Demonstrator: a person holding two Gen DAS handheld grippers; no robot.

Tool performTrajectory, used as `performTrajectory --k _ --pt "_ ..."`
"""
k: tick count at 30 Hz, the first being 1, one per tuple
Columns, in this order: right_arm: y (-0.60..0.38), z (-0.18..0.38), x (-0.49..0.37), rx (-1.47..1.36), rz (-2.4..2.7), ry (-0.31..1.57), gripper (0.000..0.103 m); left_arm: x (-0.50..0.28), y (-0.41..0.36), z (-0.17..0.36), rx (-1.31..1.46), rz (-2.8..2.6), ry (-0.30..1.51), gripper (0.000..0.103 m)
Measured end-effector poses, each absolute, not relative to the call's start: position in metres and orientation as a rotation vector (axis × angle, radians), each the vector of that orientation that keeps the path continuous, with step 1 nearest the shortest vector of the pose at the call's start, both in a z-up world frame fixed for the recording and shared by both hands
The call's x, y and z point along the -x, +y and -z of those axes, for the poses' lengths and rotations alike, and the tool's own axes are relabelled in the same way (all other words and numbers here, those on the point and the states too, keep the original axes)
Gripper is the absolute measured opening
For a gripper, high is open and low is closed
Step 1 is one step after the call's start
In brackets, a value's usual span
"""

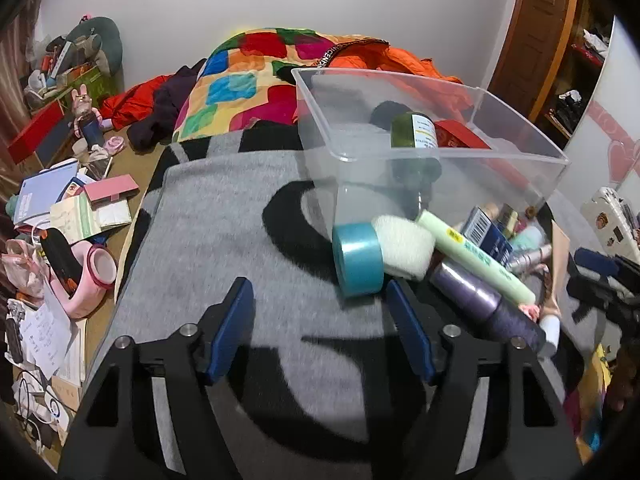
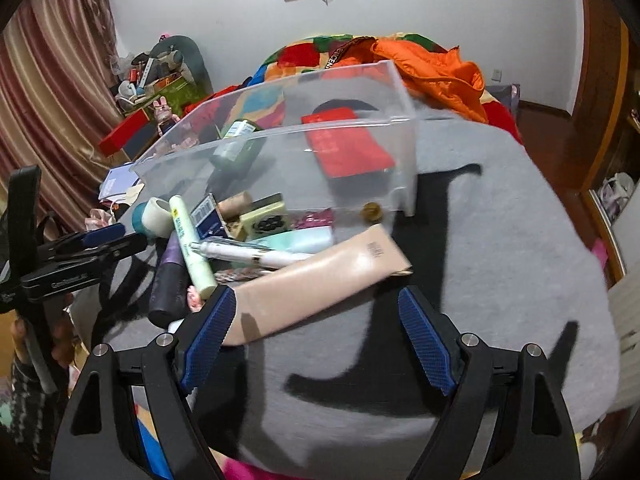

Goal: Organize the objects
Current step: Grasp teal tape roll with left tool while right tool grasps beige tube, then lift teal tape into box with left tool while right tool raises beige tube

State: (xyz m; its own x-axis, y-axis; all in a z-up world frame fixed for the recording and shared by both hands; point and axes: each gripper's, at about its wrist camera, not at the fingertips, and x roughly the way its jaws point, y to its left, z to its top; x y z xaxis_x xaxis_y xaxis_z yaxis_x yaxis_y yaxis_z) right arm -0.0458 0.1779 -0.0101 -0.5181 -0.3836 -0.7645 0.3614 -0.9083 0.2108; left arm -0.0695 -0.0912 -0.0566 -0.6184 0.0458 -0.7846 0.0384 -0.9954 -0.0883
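Note:
A clear plastic bin [image 1: 516, 152] [image 2: 404, 92] stands on a grey and black blanket [image 1: 224, 208] [image 2: 500, 208]. It holds a green bottle [image 1: 412, 130] [image 2: 236, 148] and a red box [image 1: 460, 136] [image 2: 348, 148]. In front of it lies a pile: teal tape roll [image 1: 358, 260], white sponge [image 1: 404, 246], pale green tube [image 1: 476, 256] [image 2: 192, 248], purple bottle [image 1: 484, 304] [image 2: 168, 280], beige tube [image 2: 320, 284], white pen [image 2: 248, 254]. My left gripper [image 1: 320, 332] is open, just short of the tape roll. My right gripper [image 2: 314, 340] is open over the beige tube's near end.
A colourful quilt [image 1: 248, 80] and an orange jacket [image 2: 436, 68] lie on the bed behind the bin. Boxes, papers and a pink holder [image 1: 92, 280] clutter the floor at left. A wooden door [image 1: 536, 32] stands at the right.

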Motion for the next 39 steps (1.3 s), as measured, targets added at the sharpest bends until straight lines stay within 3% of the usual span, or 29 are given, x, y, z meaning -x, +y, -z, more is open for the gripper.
performTrajectory --k 3,5,14,18,26,39 --pt "0.163 0.011 0.042 -1.214 2.442 0.0 0.086 0.076 -0.092 0.058 1.369 -2.823 -0.162 0.061" --pt "0.153 0.011 0.039 -1.209 2.468 0.043 0.089 0.079 -0.093 0.06 1.371 -2.823 -0.178 0.051" --pt "0.151 0.026 0.043 -1.249 2.45 0.047 0.088 0.078 -0.091 0.062 1.315 -2.831 -0.218 0.018" --pt "0.161 0.024 0.039 -1.237 2.425 0.076 0.08 0.071 -0.091 0.058 1.299 -2.854 -0.203 0.018" --pt "0.187 0.02 0.036 -1.25 2.398 0.052 0.056 0.043 -0.092 0.053 1.303 -2.872 -0.183 0.017" --pt "0.227 0.016 0.023 -1.272 2.53 0.045 0.038 0.016 -0.045 0.056 1.276 -2.764 -0.157 0.018"
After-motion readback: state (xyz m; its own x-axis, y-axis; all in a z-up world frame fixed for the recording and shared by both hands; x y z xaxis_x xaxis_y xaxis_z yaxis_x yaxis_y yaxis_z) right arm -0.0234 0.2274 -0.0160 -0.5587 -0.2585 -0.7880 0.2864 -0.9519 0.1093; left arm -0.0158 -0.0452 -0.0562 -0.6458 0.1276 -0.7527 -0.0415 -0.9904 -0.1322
